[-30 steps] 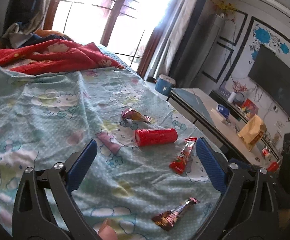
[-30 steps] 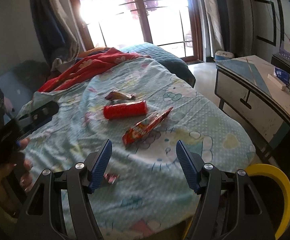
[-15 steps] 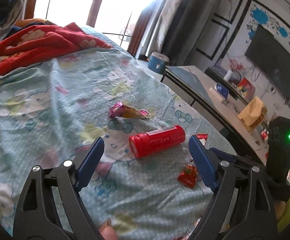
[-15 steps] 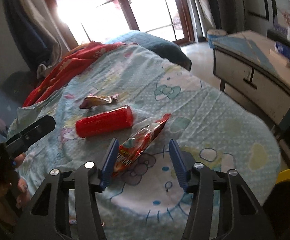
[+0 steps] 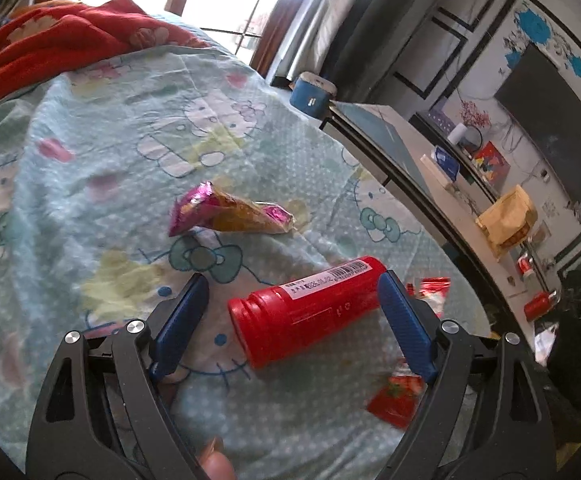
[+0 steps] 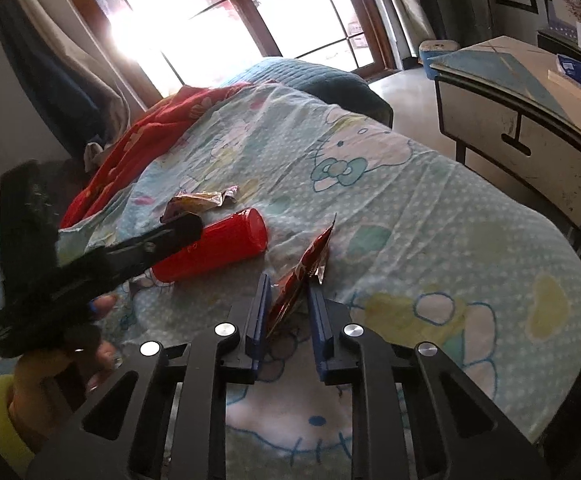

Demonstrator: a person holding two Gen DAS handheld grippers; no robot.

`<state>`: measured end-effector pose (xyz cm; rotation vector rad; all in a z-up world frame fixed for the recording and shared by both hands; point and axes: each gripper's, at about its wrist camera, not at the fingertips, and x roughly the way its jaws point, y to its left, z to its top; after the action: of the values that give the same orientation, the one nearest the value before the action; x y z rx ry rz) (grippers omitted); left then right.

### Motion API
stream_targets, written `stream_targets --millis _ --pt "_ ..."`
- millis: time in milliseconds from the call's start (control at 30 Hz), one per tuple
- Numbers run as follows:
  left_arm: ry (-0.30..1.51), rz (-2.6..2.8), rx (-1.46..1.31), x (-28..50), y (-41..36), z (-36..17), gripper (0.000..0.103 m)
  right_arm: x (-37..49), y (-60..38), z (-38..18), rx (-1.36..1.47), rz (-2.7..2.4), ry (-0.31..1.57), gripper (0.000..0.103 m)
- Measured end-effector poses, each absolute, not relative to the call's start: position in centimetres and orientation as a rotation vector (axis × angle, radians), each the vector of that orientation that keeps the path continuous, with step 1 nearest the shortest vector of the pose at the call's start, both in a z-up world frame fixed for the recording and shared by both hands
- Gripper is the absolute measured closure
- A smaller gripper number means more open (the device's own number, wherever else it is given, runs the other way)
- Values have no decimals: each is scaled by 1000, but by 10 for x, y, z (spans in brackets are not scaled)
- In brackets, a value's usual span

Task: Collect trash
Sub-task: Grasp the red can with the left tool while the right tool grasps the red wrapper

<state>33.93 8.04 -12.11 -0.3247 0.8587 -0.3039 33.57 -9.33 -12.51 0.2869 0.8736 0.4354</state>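
On the bed (image 5: 90,168), the red tube (image 5: 310,308) lies crosswise between the wide-open left claw's (image 5: 290,320) jaws, while the right claw (image 6: 288,312), nearly closed, straddles a red wrapper (image 6: 302,276) standing on edge.

- The bottle (image 5: 306,308) lies on the bedsheet (image 5: 90,184), between the left gripper (image 5: 292,316) fingers.
- A crumpled wrapper (image 5: 230,216) lies behind it — a flat packet (image 6: 302,272) to its right.

Pale turquoise bedsheet (image 5: 90,184) with white dots and cartoon cat-and-bow print; plain red bottle (image 5: 310,312) with white barcode label; magenta-and-gold wrapper (image 5: 226,216); red foil sachet (image 6: 302,276); red blanket (image 6: 138,144) with pale flowers; blue gripper pads (image 5: 182,328).
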Motion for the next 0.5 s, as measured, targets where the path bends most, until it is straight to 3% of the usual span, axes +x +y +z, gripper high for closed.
stream_targets --millis 167,267,333,500 --pt "860 -337 -284 338 73 -120 28 324 -105 -118 285 422 844 87" --pt "861 -363 -230 334 63 -119 36 319 -112 -114 295 419 834 87" --pt "868 -393 -177 329 52 -118 48 315 -117 -111 297 412 827 87" --pt "880 -431 -52 317 30 -118 66 307 -128 -107 307 397 814 87"
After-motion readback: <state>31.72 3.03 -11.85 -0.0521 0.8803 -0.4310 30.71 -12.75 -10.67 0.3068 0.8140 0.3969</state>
